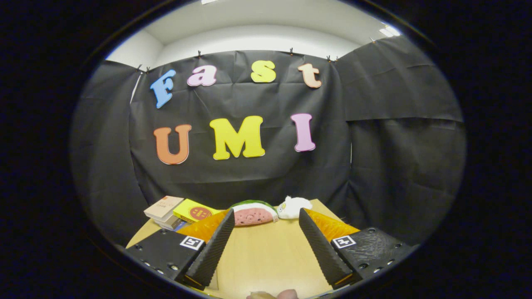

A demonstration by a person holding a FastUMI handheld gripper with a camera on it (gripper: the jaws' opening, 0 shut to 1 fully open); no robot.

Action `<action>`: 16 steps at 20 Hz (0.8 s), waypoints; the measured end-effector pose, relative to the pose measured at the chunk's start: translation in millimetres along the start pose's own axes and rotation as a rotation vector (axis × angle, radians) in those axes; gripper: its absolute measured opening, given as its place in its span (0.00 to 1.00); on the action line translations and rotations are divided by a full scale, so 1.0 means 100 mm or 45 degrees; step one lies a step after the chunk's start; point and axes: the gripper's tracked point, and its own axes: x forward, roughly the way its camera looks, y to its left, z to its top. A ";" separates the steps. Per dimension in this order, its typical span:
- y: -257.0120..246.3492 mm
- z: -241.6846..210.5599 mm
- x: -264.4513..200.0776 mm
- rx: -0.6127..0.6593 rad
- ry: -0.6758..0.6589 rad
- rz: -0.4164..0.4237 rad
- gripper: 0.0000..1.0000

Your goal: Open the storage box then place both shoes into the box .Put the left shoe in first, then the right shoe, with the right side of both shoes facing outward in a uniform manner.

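My gripper (266, 218) is open, its two fingers spread wide above a light wooden table (266, 253), with nothing between them. No shoe or storage box is among the things on the table here. Beyond the fingertips, at the table's far edge, lie a watermelon-slice plush (253, 214) and a small white plush (294, 207). A bit of a person's hand (274, 294) shows just behind the fingers, at the near edge of the table.
A stack of books (166, 211) and a yellow book (195, 211) lie at the table's far left corner. Black cloth walls close the booth behind and on both sides. Bare tabletop stretches between the fingers and the plush toys.
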 end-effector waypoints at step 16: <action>-0.47 0.23 0.03 0.063 -0.017 0.159 0.96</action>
